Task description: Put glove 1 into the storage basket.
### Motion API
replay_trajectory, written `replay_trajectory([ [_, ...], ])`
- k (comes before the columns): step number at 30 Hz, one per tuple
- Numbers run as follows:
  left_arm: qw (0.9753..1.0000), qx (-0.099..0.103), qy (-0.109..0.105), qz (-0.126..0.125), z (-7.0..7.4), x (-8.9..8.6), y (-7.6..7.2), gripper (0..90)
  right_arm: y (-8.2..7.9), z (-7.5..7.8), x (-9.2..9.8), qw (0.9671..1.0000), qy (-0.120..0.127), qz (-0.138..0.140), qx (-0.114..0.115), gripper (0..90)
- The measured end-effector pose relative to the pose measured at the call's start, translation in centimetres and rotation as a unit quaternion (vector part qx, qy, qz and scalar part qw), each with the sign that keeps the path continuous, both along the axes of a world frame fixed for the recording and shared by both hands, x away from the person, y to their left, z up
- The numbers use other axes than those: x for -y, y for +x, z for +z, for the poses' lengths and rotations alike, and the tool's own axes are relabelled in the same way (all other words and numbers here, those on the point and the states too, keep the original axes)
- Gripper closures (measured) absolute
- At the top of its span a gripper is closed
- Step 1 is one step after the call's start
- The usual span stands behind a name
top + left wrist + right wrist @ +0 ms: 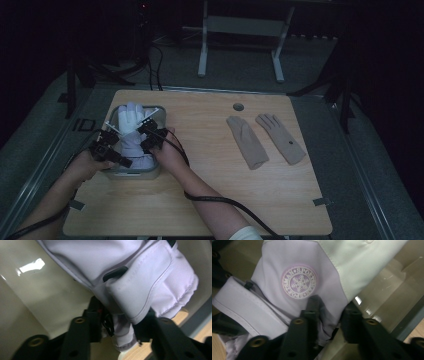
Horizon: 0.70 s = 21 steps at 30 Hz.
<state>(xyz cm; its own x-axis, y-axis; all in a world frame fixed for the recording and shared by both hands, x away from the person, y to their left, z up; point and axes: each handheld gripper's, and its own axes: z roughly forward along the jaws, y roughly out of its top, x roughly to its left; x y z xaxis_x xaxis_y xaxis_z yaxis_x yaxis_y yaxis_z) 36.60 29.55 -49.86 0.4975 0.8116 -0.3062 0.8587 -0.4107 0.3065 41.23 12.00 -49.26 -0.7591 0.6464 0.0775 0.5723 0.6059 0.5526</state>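
A padded white and lilac glove lies in a grey bin at the table's left, fingers pointing away from me. My left gripper comes in at the glove's cuff from the left. In the left gripper view, the left gripper is shut on the lilac cuff. From the right, my right gripper meets the same end of the glove. In the right gripper view, the right gripper pinches the fabric just below a round snowflake badge.
Two flat beige gloves lie side by side on the right half of the wooden table. A small round hole sits near the far edge. Black cables trail from both grippers toward me.
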Motion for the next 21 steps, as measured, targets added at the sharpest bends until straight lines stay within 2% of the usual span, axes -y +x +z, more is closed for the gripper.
replay_trajectory([
  [1, 0.9999, 0.010, 0.001, 0.004, 0.1, 0.1, -0.2, 53.8, 0.2, -0.2, 0.1, 0.9999, -0.005, 0.006, 0.014, 53.2],
  [3, 0.9992, 0.037, 0.013, 0.011, 0.5, 0.1, -0.5, 46.7, 0.1, -0.1, 0.2, 0.9997, -0.003, 0.011, 0.023, 48.5],
  [4, 0.9991, 0.039, 0.009, 0.017, 0.7, 0.0, -0.6, 46.2, 0.1, 0.0, 0.3, 0.9996, 0.000, 0.011, 0.027, 44.6],
  [5, 0.9991, 0.039, 0.009, 0.017, 0.7, 0.0, -0.6, 45.3, 0.1, 0.0, 0.3, 0.9996, 0.000, 0.011, 0.027, 44.6],
  [6, 0.9979, 0.056, 0.008, 0.030, 1.3, -0.2, -0.9, 45.3, 0.1, 0.2, 0.3, 0.9994, 0.005, 0.013, 0.030, 39.9],
  [7, 0.9972, 0.065, 0.008, 0.035, 1.6, -0.2, -1.1, 38.5, -0.1, 1.0, 0.4, 0.9987, 0.015, 0.021, 0.043, 35.2],
  [9, 0.9961, 0.079, -0.015, 0.036, 2.1, -0.4, -1.5, 26.4, -0.2, 1.7, 0.7, 0.9982, 0.026, 0.024, 0.049, 30.0],
  [12, 0.9931, 0.104, -0.028, 0.045, 3.0, -0.2, -2.0, 23.1, -0.1, 2.5, 1.5, 0.9977, 0.045, 0.033, 0.038, 22.9],
  [15, 0.9893, 0.128, -0.047, 0.052, 3.8, 0.3, -2.4, 20.5, -0.1, 3.2, 2.3, 0.9969, 0.061, 0.033, 0.037, 21.1],
  [17, 0.9884, 0.133, -0.054, 0.051, 4.0, 0.5, -2.5, 20.2, -0.2, 3.4, 2.5, 0.9966, 0.065, 0.033, 0.039, 20.8],
  [18, 0.9852, 0.151, -0.061, 0.054, 4.4, 1.1, -2.8, 20.2, -0.2, 3.5, 2.7, 0.9964, 0.068, 0.031, 0.040, 20.6],
  [19, 0.9839, 0.158, -0.066, 0.053, 4.5, 1.4, -3.0, 20.0, -0.2, 3.9, 3.3, 0.9960, 0.075, 0.026, 0.041, 20.3],
  [21, 0.9812, 0.169, -0.078, 0.052, 4.8, 2.1, -3.1, 19.5, -0.2, 4.1, 3.9, 0.9959, 0.075, 0.027, 0.042, 19.2],
])
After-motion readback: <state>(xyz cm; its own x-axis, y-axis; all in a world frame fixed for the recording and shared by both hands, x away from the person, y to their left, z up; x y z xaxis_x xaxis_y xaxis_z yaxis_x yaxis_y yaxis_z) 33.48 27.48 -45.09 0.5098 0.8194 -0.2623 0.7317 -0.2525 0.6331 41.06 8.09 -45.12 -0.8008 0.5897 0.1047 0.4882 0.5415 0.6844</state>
